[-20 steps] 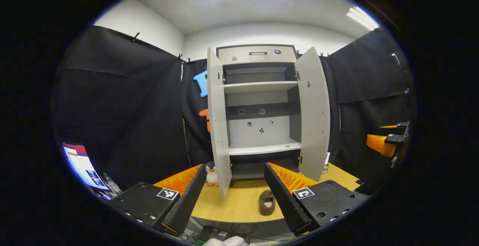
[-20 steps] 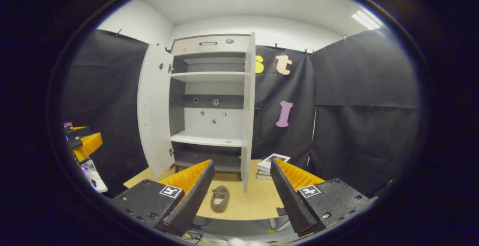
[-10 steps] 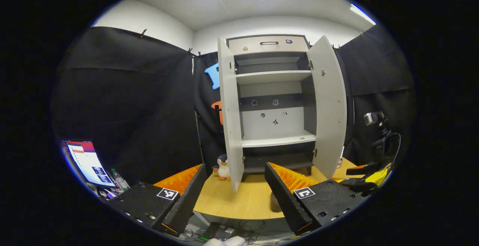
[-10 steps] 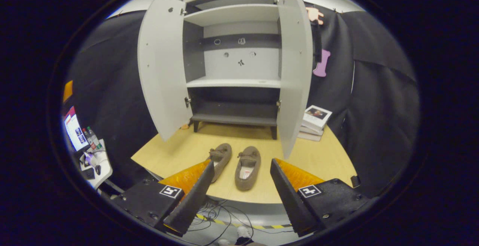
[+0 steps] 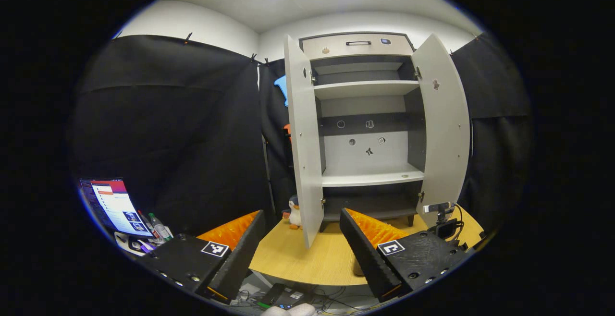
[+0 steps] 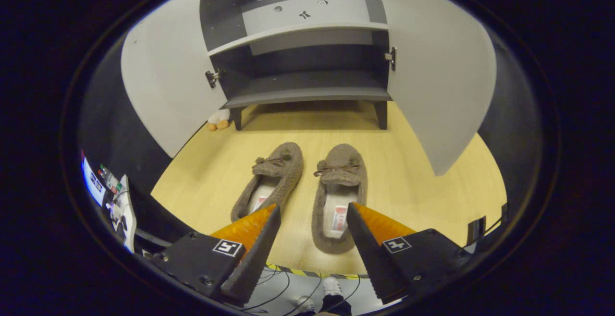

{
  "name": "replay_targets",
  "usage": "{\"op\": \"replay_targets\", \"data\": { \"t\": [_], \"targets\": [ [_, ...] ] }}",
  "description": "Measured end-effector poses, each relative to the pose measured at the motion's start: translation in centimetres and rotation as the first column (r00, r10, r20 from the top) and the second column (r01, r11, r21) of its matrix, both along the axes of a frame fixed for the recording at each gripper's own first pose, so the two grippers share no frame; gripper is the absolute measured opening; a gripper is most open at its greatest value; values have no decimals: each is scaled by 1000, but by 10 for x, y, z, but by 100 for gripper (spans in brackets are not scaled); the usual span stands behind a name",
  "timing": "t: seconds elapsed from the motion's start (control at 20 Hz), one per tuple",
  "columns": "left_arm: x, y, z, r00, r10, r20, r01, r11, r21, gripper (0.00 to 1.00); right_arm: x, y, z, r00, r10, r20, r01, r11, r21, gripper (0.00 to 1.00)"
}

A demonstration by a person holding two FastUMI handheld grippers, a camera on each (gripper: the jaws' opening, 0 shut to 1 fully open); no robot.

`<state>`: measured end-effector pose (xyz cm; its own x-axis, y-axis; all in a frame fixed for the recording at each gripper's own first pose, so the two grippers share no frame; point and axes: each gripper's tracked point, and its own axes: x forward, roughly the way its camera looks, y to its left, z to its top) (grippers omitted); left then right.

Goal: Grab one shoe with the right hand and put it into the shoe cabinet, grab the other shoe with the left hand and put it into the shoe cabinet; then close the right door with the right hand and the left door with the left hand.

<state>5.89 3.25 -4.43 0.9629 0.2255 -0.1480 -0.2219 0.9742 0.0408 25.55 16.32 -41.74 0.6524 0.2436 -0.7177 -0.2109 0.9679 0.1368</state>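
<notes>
Two brown fuzzy slippers (image 6: 338, 196) lie side by side on the pale wooden table (image 6: 423, 200) before the open grey shoe cabinet (image 6: 307, 90). The right gripper (image 6: 311, 244) hovers above them, fingers apart; the left gripper (image 5: 300, 249) is likewise spread, empty.

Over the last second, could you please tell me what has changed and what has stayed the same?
The right tool has tipped downward and advanced toward the table, now hovering open above the right slipper, beside the left slipper. Nothing has been gripped yet. The left tool shifted only slightly and remains open. Both cabinet doors are still open.
</notes>
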Motion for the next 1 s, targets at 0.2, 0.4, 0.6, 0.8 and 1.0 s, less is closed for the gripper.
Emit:
{"op": "replay_targets", "data": {
  "t": [0.2, 0.4, 0.6, 0.8, 1.0],
  "targets": [
    [16, -1, 5, 999, 38, -5, -38, 999, 11, 96, 33, 9, -33, 999, -7, -35, 7, 1000, -18, 90],
    [25, 3, 11, 996, 85, -11, -85, 996, 33, 96, 64, 11, -55, 998, -40, -44, 39, 999, -31, 90],
    [29, 7, 9, 992, 123, -30, -120, 990, 71, 96, 88, 19, -70, 998, -51, -45, 51, 999, -11, 89],
    [45, 3, 5, 991, 126, -46, -122, 989, 86, 96, 110, 17, -77, 997, -73, -31, 73, 997, -13, 84],
    [50, 1, 6, 992, 125, -36, -122, 989, 78, 96, 107, 10, -74, 996, -81, -44, 80, 996, -24, 29]
  ]
}}
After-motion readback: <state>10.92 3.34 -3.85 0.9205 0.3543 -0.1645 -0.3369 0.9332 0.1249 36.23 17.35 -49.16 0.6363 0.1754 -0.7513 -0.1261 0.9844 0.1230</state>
